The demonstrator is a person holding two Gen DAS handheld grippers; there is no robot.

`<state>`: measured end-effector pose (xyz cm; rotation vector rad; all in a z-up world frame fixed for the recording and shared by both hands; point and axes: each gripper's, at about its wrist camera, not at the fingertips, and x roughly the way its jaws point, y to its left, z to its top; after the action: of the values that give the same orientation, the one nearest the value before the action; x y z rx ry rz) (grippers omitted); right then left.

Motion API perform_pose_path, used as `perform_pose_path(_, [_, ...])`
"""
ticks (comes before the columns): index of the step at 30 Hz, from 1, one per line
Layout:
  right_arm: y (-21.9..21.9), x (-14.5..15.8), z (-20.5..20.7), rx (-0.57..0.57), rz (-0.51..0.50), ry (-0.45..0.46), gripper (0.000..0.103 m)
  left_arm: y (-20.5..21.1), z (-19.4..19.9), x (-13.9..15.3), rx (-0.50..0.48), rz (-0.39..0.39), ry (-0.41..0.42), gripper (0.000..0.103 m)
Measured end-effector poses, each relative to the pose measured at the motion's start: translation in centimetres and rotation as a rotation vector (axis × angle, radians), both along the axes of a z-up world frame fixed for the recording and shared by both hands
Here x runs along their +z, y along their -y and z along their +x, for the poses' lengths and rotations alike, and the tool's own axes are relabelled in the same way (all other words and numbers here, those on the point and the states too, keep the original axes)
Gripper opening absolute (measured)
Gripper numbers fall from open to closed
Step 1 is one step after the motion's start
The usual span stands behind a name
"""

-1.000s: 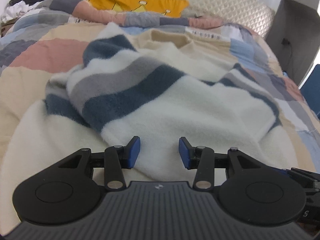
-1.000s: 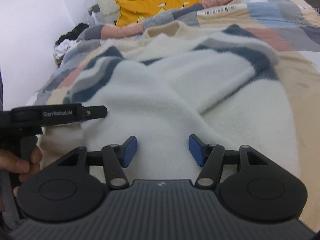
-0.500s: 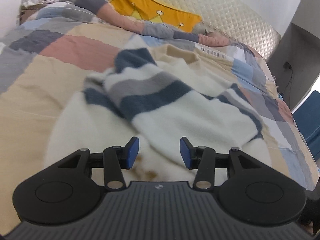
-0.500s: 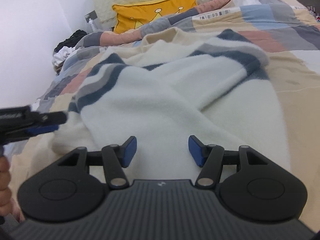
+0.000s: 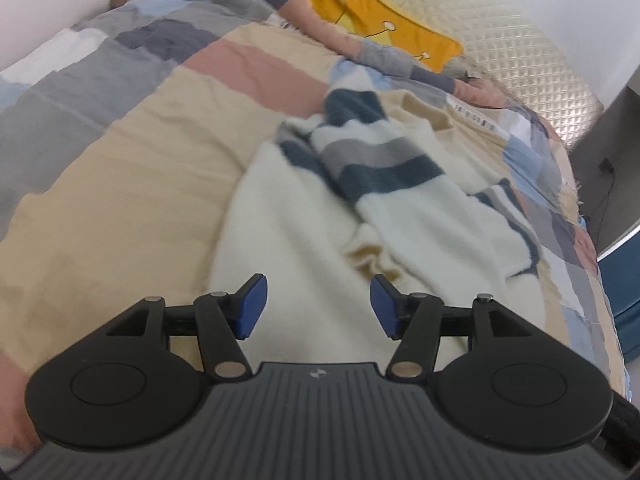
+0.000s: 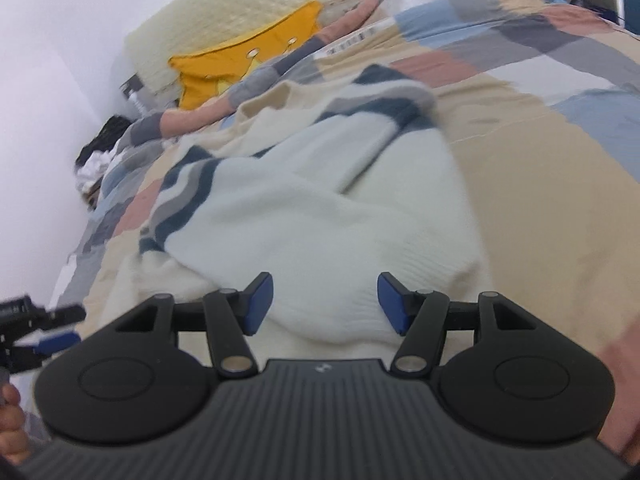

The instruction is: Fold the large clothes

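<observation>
Nearest in the left wrist view, the left gripper [image 5: 318, 306] hangs over the near end of the sweater [image 5: 304, 248] with its blue pads [image 5: 251, 306] apart; the jaws are opening and nothing sits between them, only cream knit below. In the right wrist view the right gripper [image 6: 325, 305] hovers above the sweater's [image 6: 320, 216] ribbed hem, its jaws apart and gripping nothing, the pads [image 6: 260, 304] clear of the cloth. At the left edge of that view the left gripper [image 6: 52, 330] shows from the side, blurred, beside the near corner of the garment, and a hand [image 6: 12, 424] shows at the bottom left. The sweater lies crumpled on the quilt [image 5: 120, 152], cream in its near part, with navy and grey stripes further up where the sleeves are folded across the body; a beige collar shows at its far end. The patchwork quilt spreads round it in tan, pink, grey and blue blocks. Beyond the sweater a yellow cushion [image 5: 384, 20] leans against the quilted headboard [image 5: 520, 52]. In the right view a dark and white heap of clothes [image 6: 100, 156] lies by the wall at the far left; both views are somewhat blurred.
</observation>
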<state>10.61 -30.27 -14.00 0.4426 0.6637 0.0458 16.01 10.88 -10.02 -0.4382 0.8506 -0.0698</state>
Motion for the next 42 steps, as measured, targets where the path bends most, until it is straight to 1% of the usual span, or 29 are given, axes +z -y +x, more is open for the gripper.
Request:
perform_pose_path(3, [1.1, 0.1, -0.2, -0.067, 0.011, -0.022, 0.061, -0.7, -0.3, -0.2, 0.024, 0.008, -0.026, 0.064])
perform_pose_path(6, [2.9, -0.5, -0.4, -0.162, 0.064, -0.060, 0.061, -1.5, -0.4, -0.7, 0.050, -0.013, -0.052, 0.066])
perform_pose_path(7, [3.5, -0.9, -0.4, -0.197, 0.081, -0.079, 0.063, -1.7, -0.3, -1.0, 0.061, -0.018, -0.062, 0.066])
perform_pose_path(9, [4.8, -1.7, -0.5, -0.249, 0.146, -0.104, 0.063, -2.2, -0.2, -1.6, 0.081, -0.047, -0.072, 0.066])
perform_pose_path(10, [5.5, -2.1, -0.5, -0.267, 0.185, -0.118, 0.065, -2.5, -0.2, -1.9, 0.082, -0.080, -0.073, 0.066])
perform_pose_path(11, [5.8, -2.5, -0.4, -0.279, 0.208, -0.131, 0.072, -2.8, -0.2, -2.3, 0.089, -0.106, -0.083, 0.066])
perform_pose_path(13, [6.0, -3.1, -0.2, -0.305, 0.213, -0.166, 0.078, -3.2, -0.3, -2.8, 0.118, -0.122, -0.095, 0.066])
perform_pose_path(14, [5.9, -3.3, -0.3, -0.309, 0.210, -0.176, 0.078, -3.3, -0.4, -2.8, 0.132, -0.130, -0.096, 0.066])
perform_pose_path(16, [5.7, -3.7, -0.1, -0.294, 0.218, -0.194, 0.078, -3.5, -0.4, -3.0, 0.146, -0.136, -0.099, 0.066])
perform_pose_path(18, [5.7, -4.1, 0.1, -0.285, 0.240, -0.211, 0.080, -3.4, -0.5, -3.1, 0.143, -0.125, -0.104, 0.067])
perform_pose_path(21, [5.6, -5.0, 0.4, -0.264, 0.300, -0.238, 0.081, -3.2, -0.4, -3.3, 0.142, -0.110, -0.117, 0.070])
perform_pose_path(24, [5.5, -5.4, 0.7, -0.227, 0.358, -0.246, 0.084, -3.0, 0.2, -3.7, 0.155, -0.118, -0.137, 0.073])
perform_pose_path(26, [5.1, -5.2, 0.5, -0.183, 0.404, -0.220, 0.084, -3.2, 0.3, -4.1, 0.161, -0.135, -0.155, 0.076])
perform_pose_path(29, [4.3, -4.9, 0.5, -0.099, 0.485, -0.160, 0.084, -3.1, 0.5, -4.4, 0.156, -0.142, -0.169, 0.076])
perform_pose_path(30, [4.1, -4.8, 0.5, -0.079, 0.495, -0.142, 0.084, -3.0, 0.6, -4.4, 0.150, -0.145, -0.171, 0.076])
perform_pose_path(33, [3.5, -3.7, 0.6, -0.025, 0.491, -0.093, 0.084, -2.9, 0.6, -4.6, 0.139, -0.155, -0.172, 0.076])
perform_pose_path(35, [3.0, -3.2, 0.7, 0.002, 0.451, -0.087, 0.084, -2.8, 0.7, -4.8, 0.138, -0.157, -0.179, 0.076])
perform_pose_path(37, [2.8, -3.3, 0.9, -0.006, 0.424, -0.112, 0.083, -2.6, 0.8, -5.0, 0.140, -0.143, -0.188, 0.076])
perform_pose_path(40, [3.1, -4.1, 1.2, -0.059, 0.407, -0.176, 0.080, -2.4, 1.0, -5.2, 0.154, -0.107, -0.200, 0.076])
perform_pose_path(42, [3.3, -4.6, 1.1, -0.088, 0.398, -0.200, 0.080, -2.3, 1.2, -5.3, 0.171, -0.085, -0.205, 0.076])
